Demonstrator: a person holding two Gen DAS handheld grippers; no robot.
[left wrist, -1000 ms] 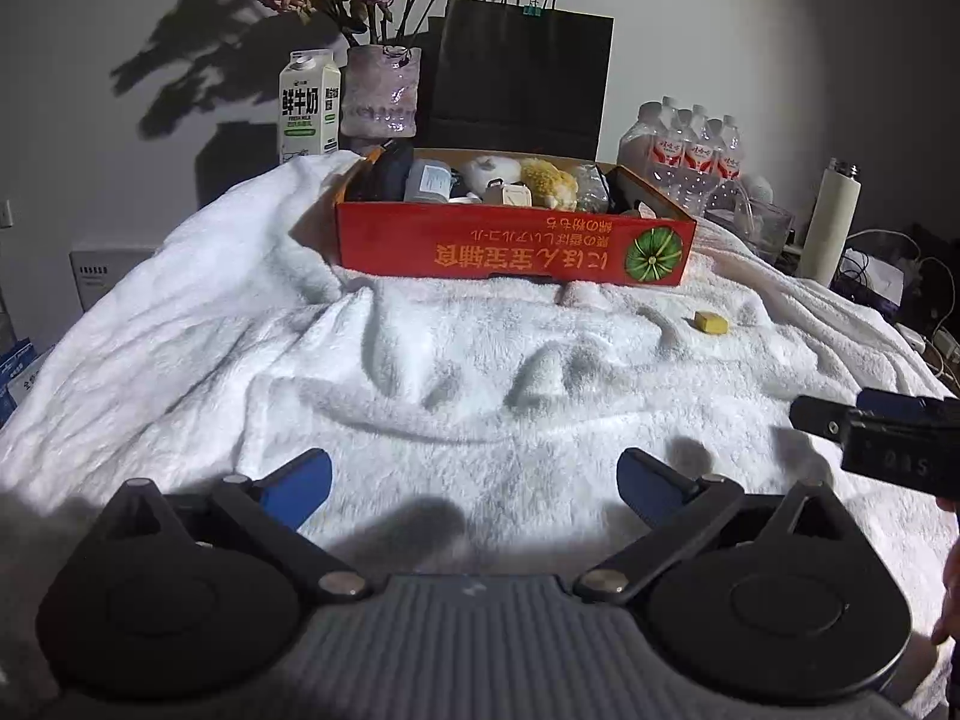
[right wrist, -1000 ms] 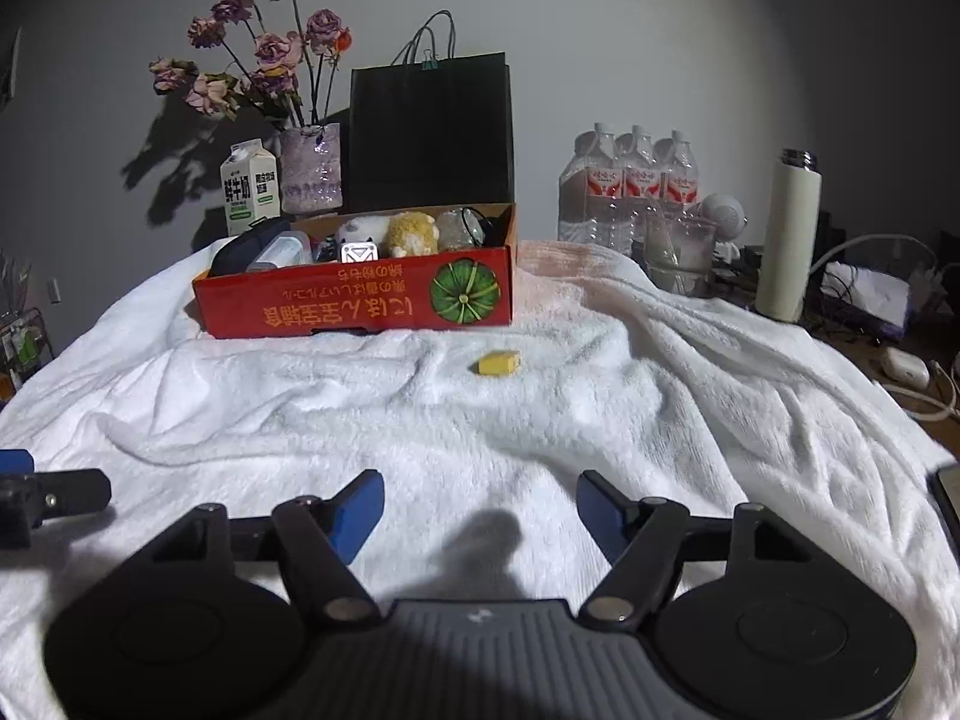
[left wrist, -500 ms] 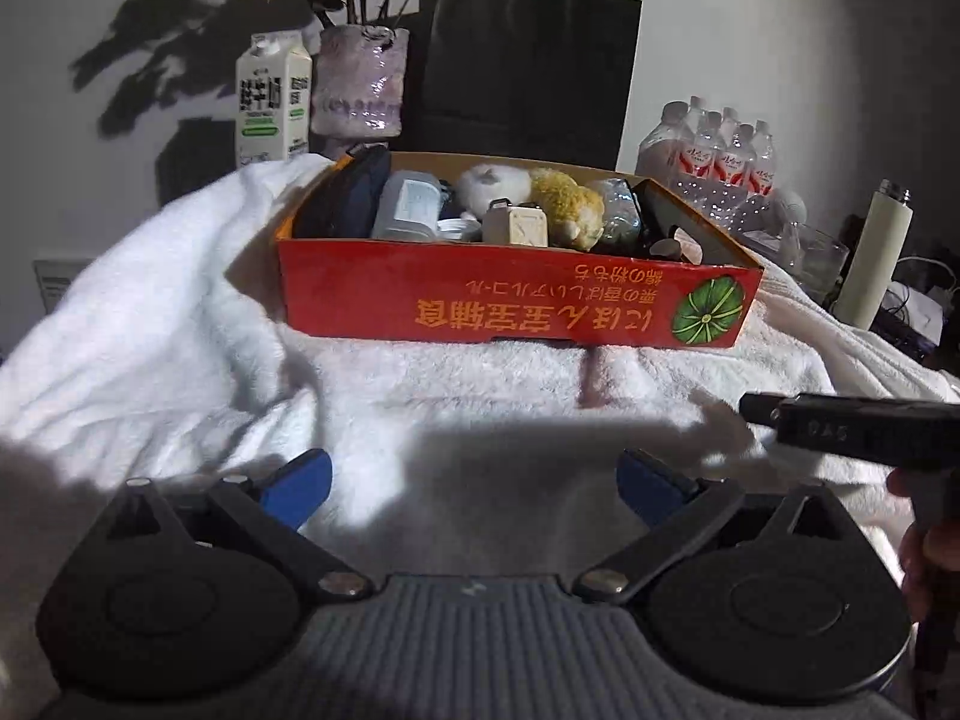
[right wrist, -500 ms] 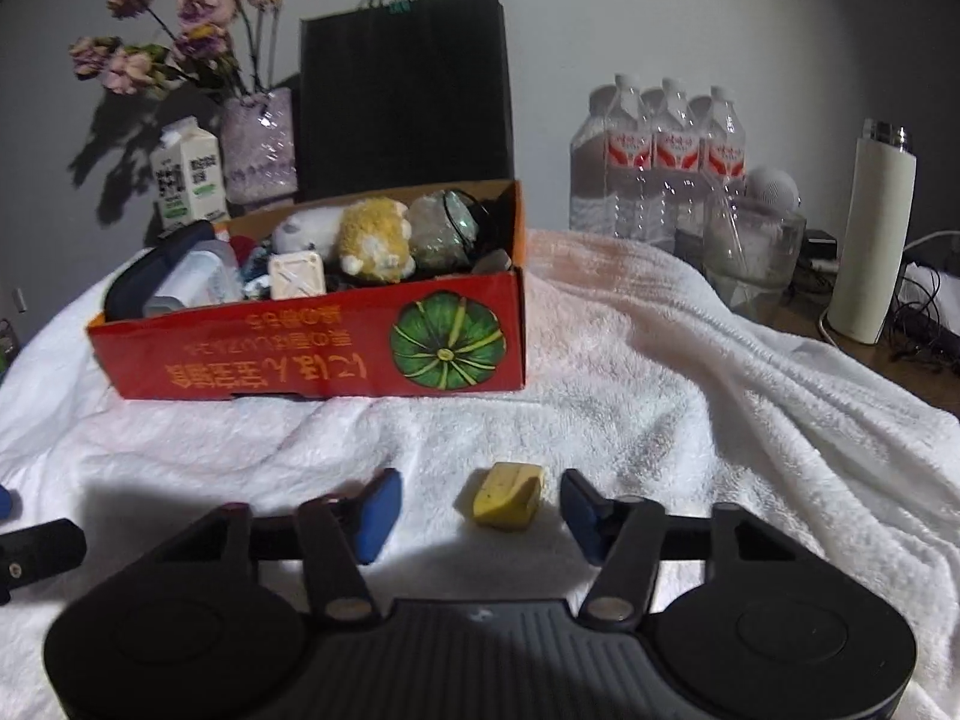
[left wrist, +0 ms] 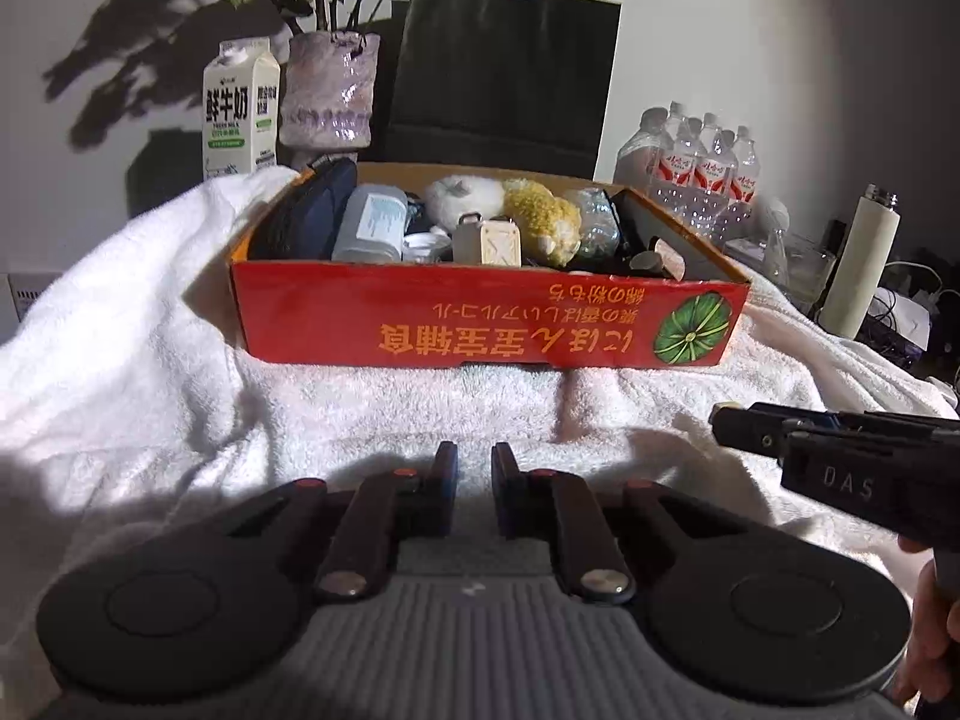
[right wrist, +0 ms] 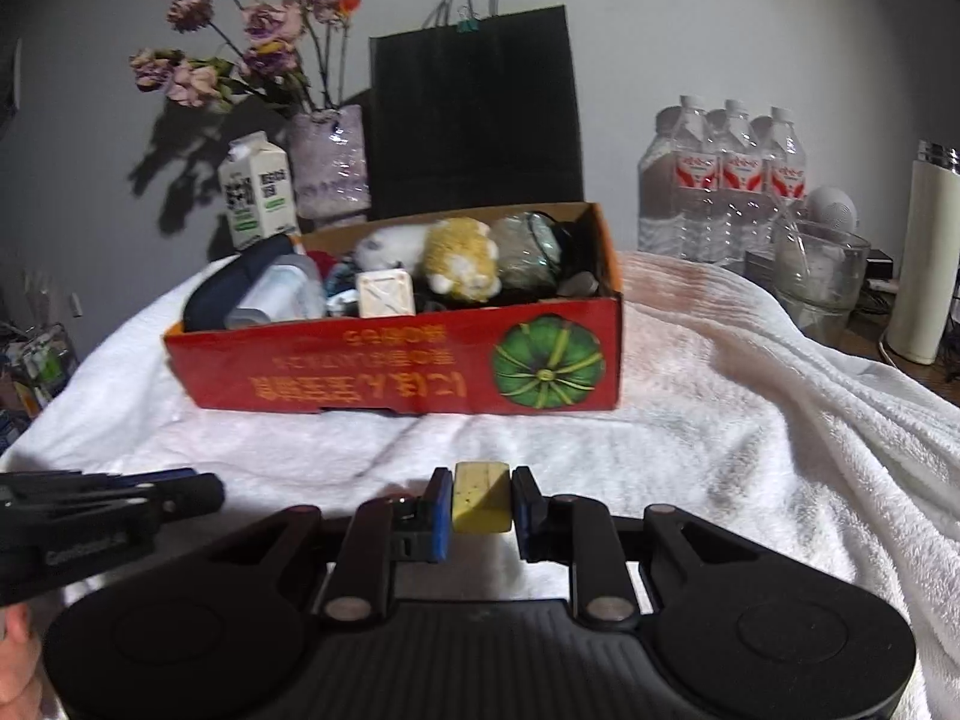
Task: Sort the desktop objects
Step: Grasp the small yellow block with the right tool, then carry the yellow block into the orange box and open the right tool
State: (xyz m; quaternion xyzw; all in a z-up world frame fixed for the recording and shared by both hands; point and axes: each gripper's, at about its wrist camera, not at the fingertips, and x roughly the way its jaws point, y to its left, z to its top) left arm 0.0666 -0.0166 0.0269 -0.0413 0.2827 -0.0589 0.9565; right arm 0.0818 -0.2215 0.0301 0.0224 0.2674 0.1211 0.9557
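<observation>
A red cardboard box (left wrist: 480, 318) (right wrist: 390, 372) sits on the white towel, filled with several objects: a dark pouch, a grey canister, a white plush, a yellow plush (right wrist: 462, 258), a small cream box (left wrist: 489, 243). My right gripper (right wrist: 480, 501) is shut on a small yellow wedge-shaped block (right wrist: 480, 497), just above the towel in front of the box. My left gripper (left wrist: 474, 480) is shut and empty, low over the towel in front of the box. Each gripper shows at the edge of the other's view.
Behind the box stand a milk carton (left wrist: 240, 114), a vase of dried flowers (left wrist: 330, 90) and a black paper bag (left wrist: 504, 72). To the right are water bottles (right wrist: 720, 180), a glass jar (right wrist: 816, 276) and a white flask (right wrist: 924, 252).
My right gripper moved forward to the yellow block and closed on it. My left gripper moved nearer the box and closed with nothing in it.
</observation>
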